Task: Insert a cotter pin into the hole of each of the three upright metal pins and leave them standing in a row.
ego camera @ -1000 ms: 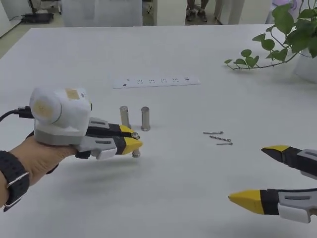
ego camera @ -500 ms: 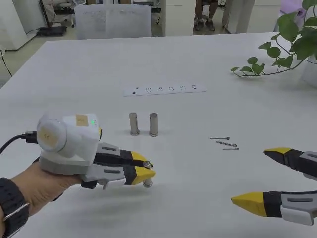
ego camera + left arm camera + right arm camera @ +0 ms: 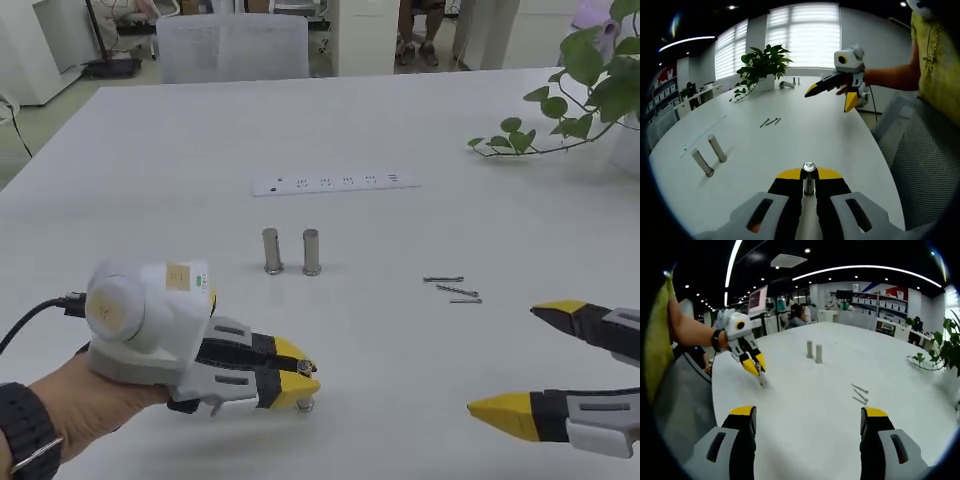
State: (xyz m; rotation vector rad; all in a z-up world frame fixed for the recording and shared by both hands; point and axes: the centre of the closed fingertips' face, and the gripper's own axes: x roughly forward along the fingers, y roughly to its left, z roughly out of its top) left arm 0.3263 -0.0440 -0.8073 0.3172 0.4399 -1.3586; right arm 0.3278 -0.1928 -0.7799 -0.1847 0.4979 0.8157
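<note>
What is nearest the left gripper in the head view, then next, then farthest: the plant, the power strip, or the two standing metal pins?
1. Two standing metal pins, just beyond the left gripper, which grips a third pin.
2. Power strip, farther back, behind them.
3. Plant, far right corner.

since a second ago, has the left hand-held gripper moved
Yes. The left hand-held gripper, shut on a metal pin, has pulled back, farther from the power strip.
</note>
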